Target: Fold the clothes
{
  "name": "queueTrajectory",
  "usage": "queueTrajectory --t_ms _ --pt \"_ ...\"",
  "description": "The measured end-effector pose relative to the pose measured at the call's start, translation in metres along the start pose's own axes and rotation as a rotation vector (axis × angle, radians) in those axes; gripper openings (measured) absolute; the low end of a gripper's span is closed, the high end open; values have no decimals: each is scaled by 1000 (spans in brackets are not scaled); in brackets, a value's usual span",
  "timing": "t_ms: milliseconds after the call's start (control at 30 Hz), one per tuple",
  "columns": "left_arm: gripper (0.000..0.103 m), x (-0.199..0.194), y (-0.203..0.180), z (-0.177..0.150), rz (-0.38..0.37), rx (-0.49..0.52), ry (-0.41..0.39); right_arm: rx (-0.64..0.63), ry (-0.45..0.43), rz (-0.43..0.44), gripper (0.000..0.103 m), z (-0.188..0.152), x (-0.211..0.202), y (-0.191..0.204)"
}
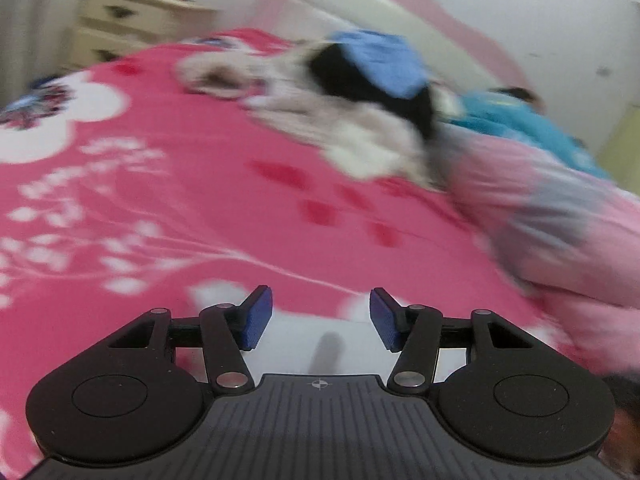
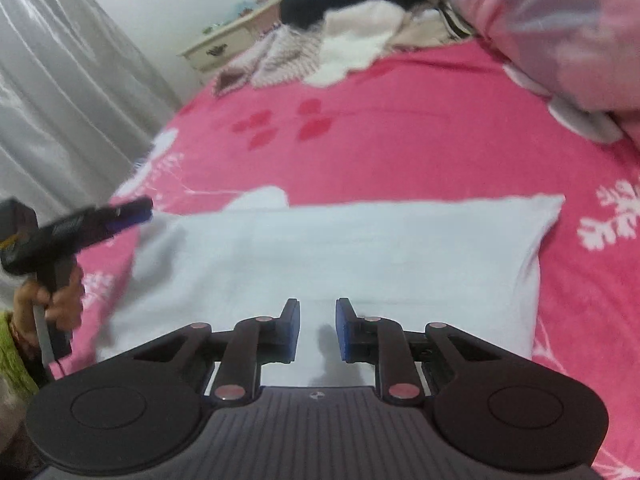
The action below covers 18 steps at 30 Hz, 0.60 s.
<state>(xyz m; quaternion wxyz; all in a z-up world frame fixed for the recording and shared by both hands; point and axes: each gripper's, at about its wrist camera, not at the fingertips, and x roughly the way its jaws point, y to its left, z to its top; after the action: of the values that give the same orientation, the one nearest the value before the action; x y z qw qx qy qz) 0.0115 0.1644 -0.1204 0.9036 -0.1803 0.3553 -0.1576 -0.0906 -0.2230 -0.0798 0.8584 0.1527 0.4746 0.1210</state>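
Open pink bedspread (image 2: 400, 152) ahead; heaped clothes (image 2: 352, 20) and seemingly a quilt (image 2: 560, 32) block beyond.

One folded white garment (image 2: 340, 256), one clothes heap (image 2: 352, 16), two hand-held grippers (image 2: 318, 330), one dresser (image 1: 132, 20)

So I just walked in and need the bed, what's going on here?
A person is folding clothes on the pink floral bedspread with two handheld grippers. A white garment, already folded into a flat rectangle, lies in front. The left gripper and right gripper both have open, empty jaws. A pile of unfolded clothes waits behind.
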Motion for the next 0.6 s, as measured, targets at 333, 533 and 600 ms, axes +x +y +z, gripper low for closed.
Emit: queueTrajectory --t_ms 333,533,600 --pt "52 -28 36 9 6 -145 -88 10 -59 -67 20 9 -24 -28" --pt "54 -8 -1 7 -96 -33 -7 -82 -157 -176 20 38 -3 -23" --pt "53 8 3 -3 -26 -25 45 -63 -143 -246 20 40 7 -37"
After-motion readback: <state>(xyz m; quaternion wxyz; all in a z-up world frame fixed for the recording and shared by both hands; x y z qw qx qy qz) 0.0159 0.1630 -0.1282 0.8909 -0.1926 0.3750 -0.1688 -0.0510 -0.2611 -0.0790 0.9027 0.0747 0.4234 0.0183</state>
